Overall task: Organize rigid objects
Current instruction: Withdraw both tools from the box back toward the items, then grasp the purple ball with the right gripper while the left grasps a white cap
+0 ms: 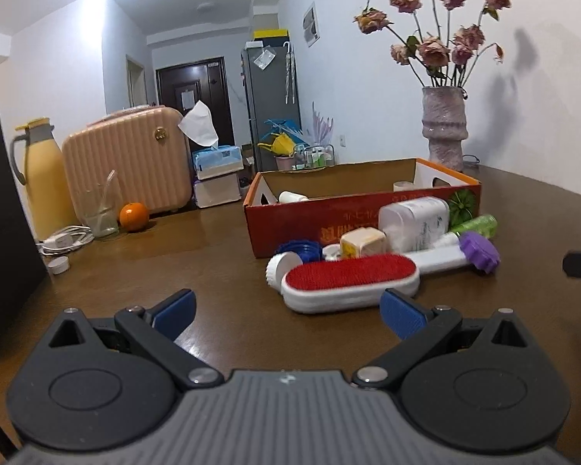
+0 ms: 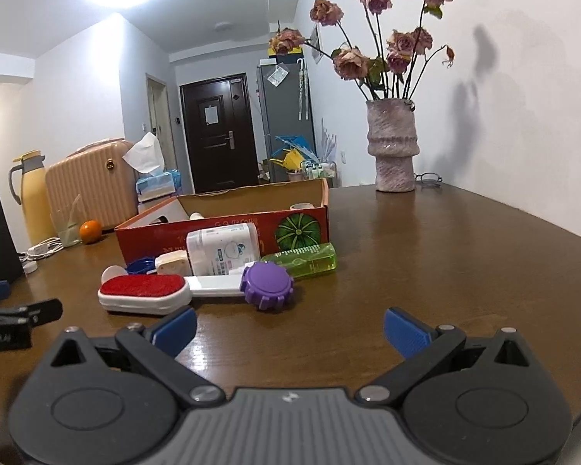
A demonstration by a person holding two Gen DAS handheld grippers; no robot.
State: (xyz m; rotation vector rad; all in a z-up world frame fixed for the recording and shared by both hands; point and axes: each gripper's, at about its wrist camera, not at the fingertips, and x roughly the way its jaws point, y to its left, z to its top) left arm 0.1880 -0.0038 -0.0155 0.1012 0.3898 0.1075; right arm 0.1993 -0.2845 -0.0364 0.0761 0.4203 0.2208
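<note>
A red cardboard box [image 1: 290,228] [image 2: 143,232] stands open on the brown table. In front of it lie a white brush with a red pad [image 1: 348,279] [image 2: 143,290], a purple gear-shaped cap [image 1: 480,250] [image 2: 267,281], a green bottle [image 1: 476,224] [image 2: 310,261], a white container [image 1: 414,221] [image 2: 220,248], a cream block [image 1: 362,242] [image 2: 172,261] and a blue lid [image 1: 298,250] [image 2: 141,265]. My left gripper [image 1: 288,316] is open and empty, just short of the brush. My right gripper [image 2: 290,331] is open and empty, in front of the purple cap.
A vase of dried roses [image 1: 443,128] [image 2: 393,147] stands at the back right. At the left are a yellow jug [image 1: 44,182], a glass [image 1: 98,209], an orange [image 1: 133,217], a white cable [image 1: 64,238] and a black box [image 1: 4,232].
</note>
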